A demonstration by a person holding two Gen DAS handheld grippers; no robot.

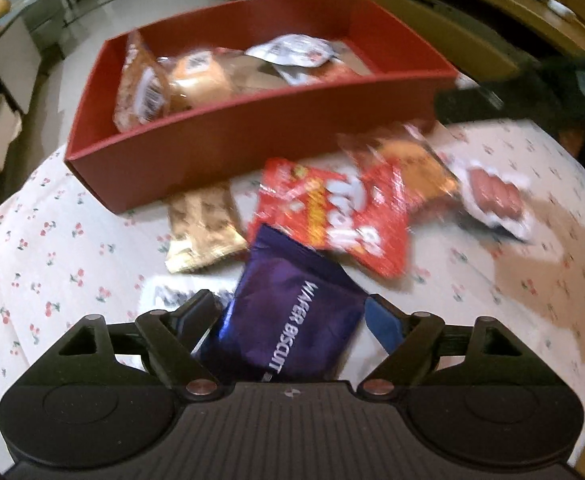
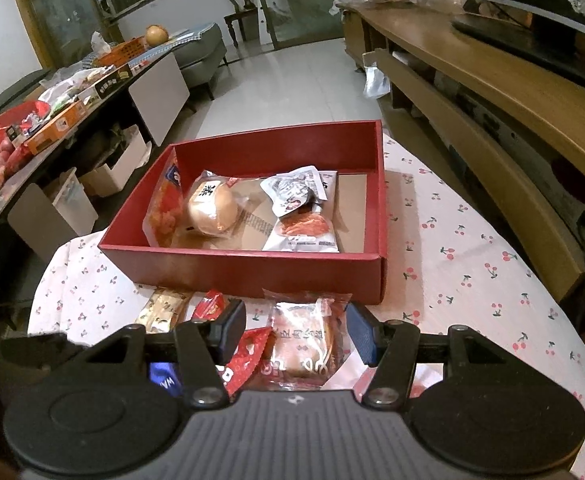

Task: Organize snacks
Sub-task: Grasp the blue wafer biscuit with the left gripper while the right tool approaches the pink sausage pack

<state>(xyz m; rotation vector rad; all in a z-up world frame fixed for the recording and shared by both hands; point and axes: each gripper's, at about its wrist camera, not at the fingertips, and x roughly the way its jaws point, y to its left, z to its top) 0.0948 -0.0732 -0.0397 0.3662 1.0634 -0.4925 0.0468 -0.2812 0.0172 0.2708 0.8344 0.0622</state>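
Left gripper (image 1: 290, 314) fingers wide astride purple wafer pack (image 1: 292, 312), seemingly untouched; centre, close. Right gripper (image 2: 294, 330) fingers narrower, empty.

Glossy foil purple wafer packet (image 1: 292, 308), matt cardboard red box (image 2: 252, 268) (cherry-print cotton-like tablecloth (image 2: 472, 264) underneath)

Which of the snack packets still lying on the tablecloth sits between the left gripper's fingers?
The purple wafer biscuit packet. It alone lies between the open left gripper; the red packet and beige packet lie beyond, nearer the red box.
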